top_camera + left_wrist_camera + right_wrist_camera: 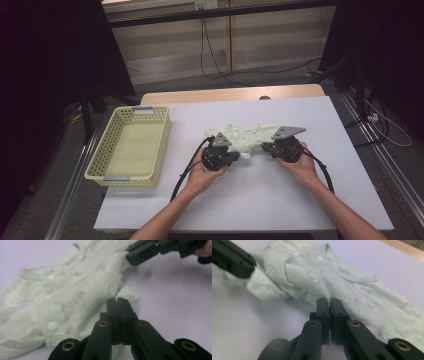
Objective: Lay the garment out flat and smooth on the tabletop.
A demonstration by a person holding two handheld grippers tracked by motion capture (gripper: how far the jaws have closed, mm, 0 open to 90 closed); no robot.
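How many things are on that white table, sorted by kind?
Pale green garment: 1
Yellow basket: 1
Hand-held claws, both pinched shut on the garment: 2, left claw and right claw
Total: 4

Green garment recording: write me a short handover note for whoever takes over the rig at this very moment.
Left gripper: shut on the near edge of the pale green garment.
Right gripper: shut on the same edge, farther along it.
Garment: lying crumpled on the white table, snap buttons and neckline up.
Yellow basket: at the table's left edge, nothing in it.
Done: both pinches are made.
Left: probably lift and spread or fold the garment, then perhaps move it to the basket.
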